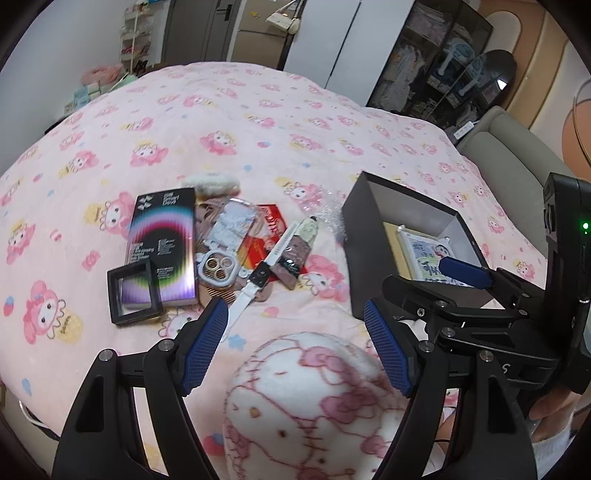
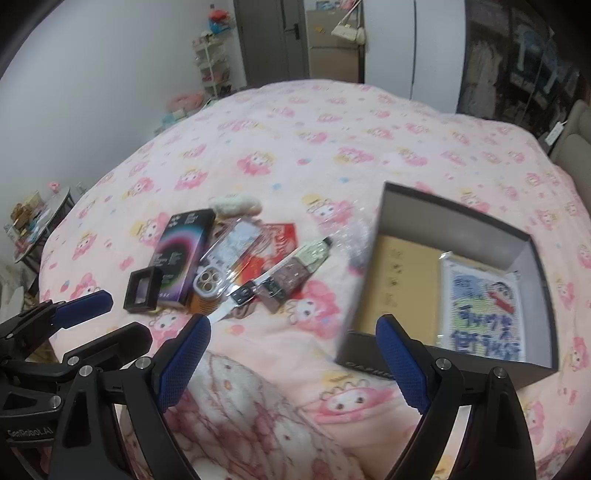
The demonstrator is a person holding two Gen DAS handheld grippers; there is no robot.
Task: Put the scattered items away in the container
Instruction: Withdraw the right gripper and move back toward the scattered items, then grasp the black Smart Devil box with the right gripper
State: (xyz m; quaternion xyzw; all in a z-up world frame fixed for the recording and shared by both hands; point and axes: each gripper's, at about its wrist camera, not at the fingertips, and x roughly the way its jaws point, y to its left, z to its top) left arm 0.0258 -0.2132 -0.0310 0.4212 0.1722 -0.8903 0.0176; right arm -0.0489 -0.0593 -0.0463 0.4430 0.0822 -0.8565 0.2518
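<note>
- My left gripper (image 1: 295, 347): jaws wide, nothing held.
- My right gripper (image 2: 295, 369): jaws wide, nothing held.
- Clutter pile (image 1: 221, 243) on bedspread (image 1: 258, 122), box (image 2: 532, 240) beside it.

Pink cartoon-print blanket (image 1: 280, 122) covers the bed. Behind it, a white handbag (image 1: 282, 20) hangs by a grey door (image 2: 271, 37). A white shelf rack (image 2: 212, 61) stands at the wall, a dark glass cabinet (image 1: 432, 62) on the right.
</note>
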